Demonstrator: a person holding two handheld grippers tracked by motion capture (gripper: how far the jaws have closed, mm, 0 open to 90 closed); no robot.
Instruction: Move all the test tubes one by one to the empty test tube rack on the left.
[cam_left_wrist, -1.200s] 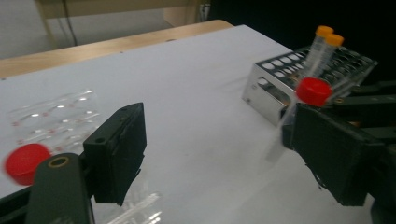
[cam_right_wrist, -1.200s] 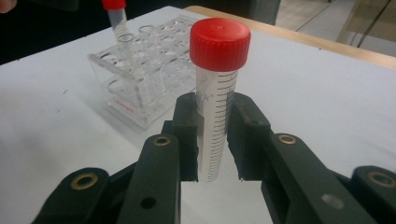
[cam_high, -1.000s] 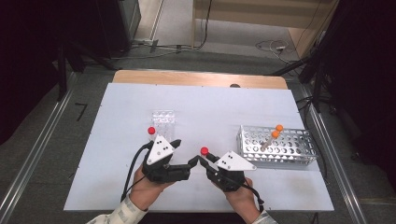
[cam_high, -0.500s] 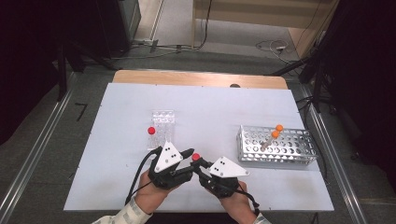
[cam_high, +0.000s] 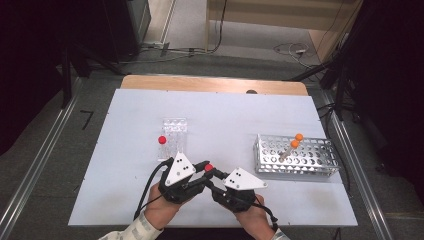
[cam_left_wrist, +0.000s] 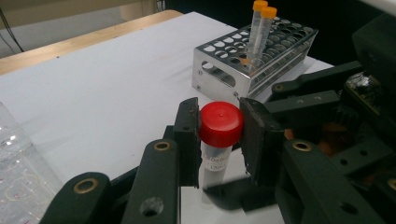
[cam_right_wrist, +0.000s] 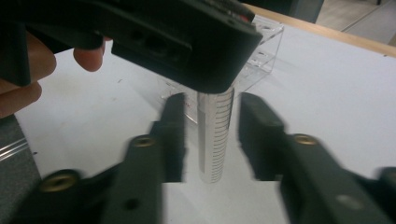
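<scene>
Your left tool (cam_left_wrist: 218, 135) is closed on the red cap (cam_left_wrist: 221, 123) of a clear tube (cam_left_wrist: 215, 163), which stands upright at the near centre of the white tabletop (cam_high: 225, 117). In the left gripper view, both black jaws press against opposite sides of the cap.

Your right tool (cam_right_wrist: 209, 126) is open around the same tube's graduated body (cam_right_wrist: 215, 135). In the right gripper view its jaws stand on either side of the tube, apart from it, with a gap on each side. In the high view, the two tools meet at the red cap (cam_high: 209, 167).

To your right on the tabletop sits a metal rack (cam_high: 295, 157) holding two orange-capped tubes (cam_high: 296, 141). A clear plastic rack (cam_high: 173, 137) stands just beyond your left tool, with another red-capped tube (cam_high: 161, 140) at its left side.
</scene>
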